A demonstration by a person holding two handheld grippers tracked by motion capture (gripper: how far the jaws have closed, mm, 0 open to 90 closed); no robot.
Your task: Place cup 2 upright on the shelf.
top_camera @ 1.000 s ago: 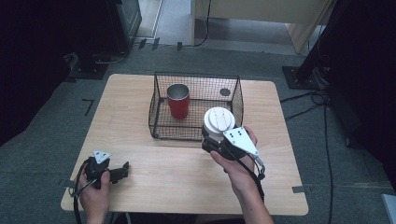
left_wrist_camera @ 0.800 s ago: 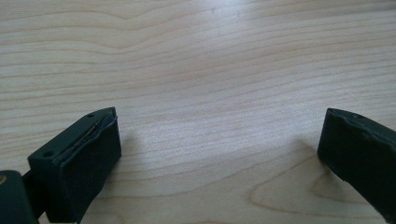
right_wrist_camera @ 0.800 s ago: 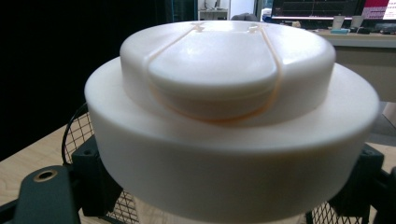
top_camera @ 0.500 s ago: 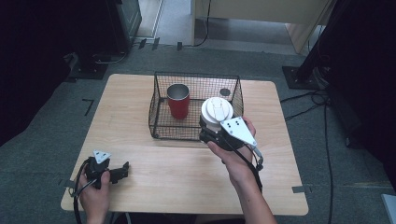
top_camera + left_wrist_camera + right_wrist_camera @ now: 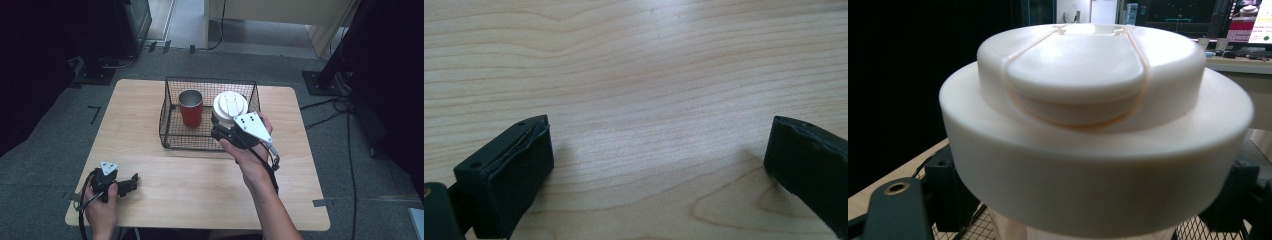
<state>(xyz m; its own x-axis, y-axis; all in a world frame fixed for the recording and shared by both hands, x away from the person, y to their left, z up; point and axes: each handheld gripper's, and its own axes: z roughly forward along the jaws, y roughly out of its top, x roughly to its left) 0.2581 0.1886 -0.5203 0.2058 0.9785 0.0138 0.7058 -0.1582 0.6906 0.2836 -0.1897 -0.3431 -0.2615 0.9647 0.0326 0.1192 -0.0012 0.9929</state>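
A white lidded cup (image 5: 230, 106) hangs above the right half of a black wire basket (image 5: 172, 135), with my right gripper (image 5: 223, 128) shut on its body below the lid. In the right gripper view the cup's lid (image 5: 1098, 110) looms close between my black jaws. A red cup (image 5: 191, 107) with a metal rim stands upright in the basket's left half. My left gripper (image 5: 131, 183) rests open on the wooden table (image 5: 200, 180) near its front left corner. The left gripper view has its fingers (image 5: 509, 175) wide apart over bare wood.
The table sits on grey carpet. Black stands and cables lie on the floor to the right (image 5: 345, 105) and back left (image 5: 95, 70). A person's forearm (image 5: 265, 200) crosses the table's front middle.
My right gripper has carried the white cup up and toward the far side, from the basket's front right edge to above its right half. The left gripper has stayed put.
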